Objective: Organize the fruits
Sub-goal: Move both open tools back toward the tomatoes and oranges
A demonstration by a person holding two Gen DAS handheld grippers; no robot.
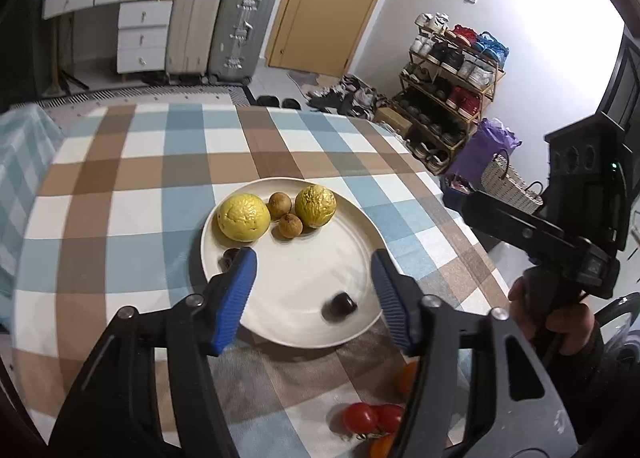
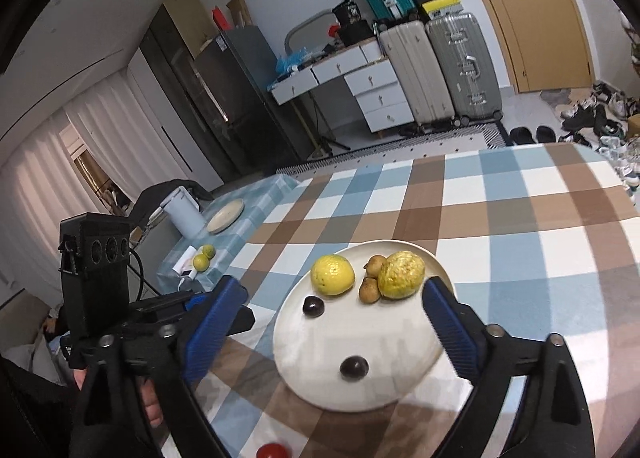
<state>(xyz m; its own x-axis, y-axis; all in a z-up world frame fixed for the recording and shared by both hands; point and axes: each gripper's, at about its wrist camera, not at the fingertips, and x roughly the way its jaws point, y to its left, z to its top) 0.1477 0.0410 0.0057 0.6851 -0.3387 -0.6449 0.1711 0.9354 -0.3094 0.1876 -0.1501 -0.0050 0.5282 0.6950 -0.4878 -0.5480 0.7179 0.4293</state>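
Left gripper (image 1: 314, 258): jaws standing part-open, holding nothing, hovering above the round white ceramic plate (image 1: 352, 225).
Right gripper (image 2: 332, 298): jaws spread wide, carrying nothing, hanging over the same plate.
Fruit on plate: two wrinkled yellow round fruits (image 1: 243, 216) and two small brown round fruits (image 1: 290, 225) lying beyond the jaws; two dark small round fruits (image 2: 354, 368) lying nearer.
Fruit still off plate: red cherry tomatoes (image 1: 370, 418) sitting on the checked worktop (image 1: 140, 177), below the left jaws.
Doing it well: probably reaching back for the tomatoes, closing gently, setting down clear of the round fruits to avoid rolling.
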